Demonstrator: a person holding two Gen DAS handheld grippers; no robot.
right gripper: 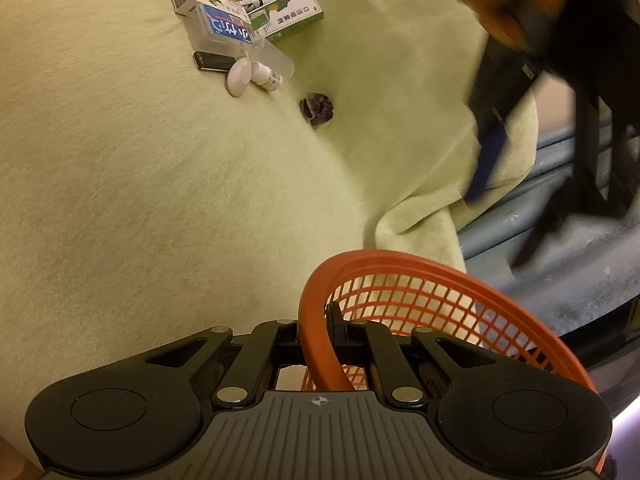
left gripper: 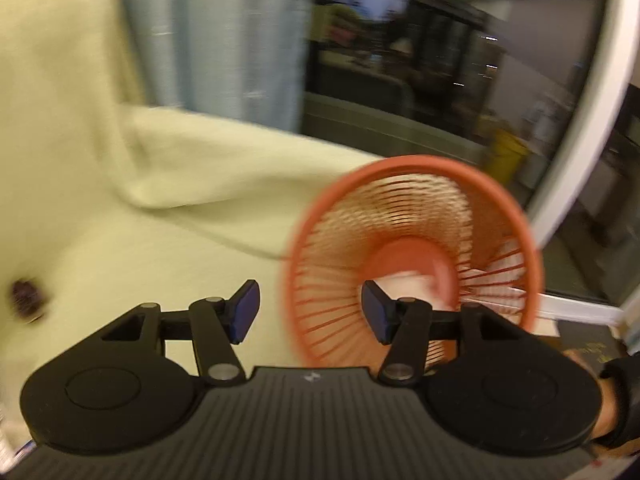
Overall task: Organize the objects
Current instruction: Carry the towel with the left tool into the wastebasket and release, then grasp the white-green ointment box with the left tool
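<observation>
The right gripper (right gripper: 316, 320) is clamped on the rim of the orange basket (right gripper: 404, 300), one finger outside the thick rolled lip and the other inside against the mesh wall. The left gripper (left gripper: 310, 312) has its blue pads (left gripper: 246, 312) apart with nothing between them; its right pad sits in front of the basket's mouth, and something pale and blurred lies at the basket's bottom. In the left wrist view the basket (left gripper: 412, 256) is tilted so its mouth faces the camera, showing a solid round base and thin ribs fanning to a wide rim. It sits at the edge of the pale green cloth (right gripper: 160, 200), which folds over and drops away just beyond it. On the other side the cloth lies wide and bare up to a dark scrunchie (right gripper: 317, 109), which lies alone. Well beyond it a cluster of medicine boxes (right gripper: 248, 20), a small white bottle (right gripper: 267, 76) and a dark lighter-shaped object (right gripper: 212, 61) crowd together.
</observation>
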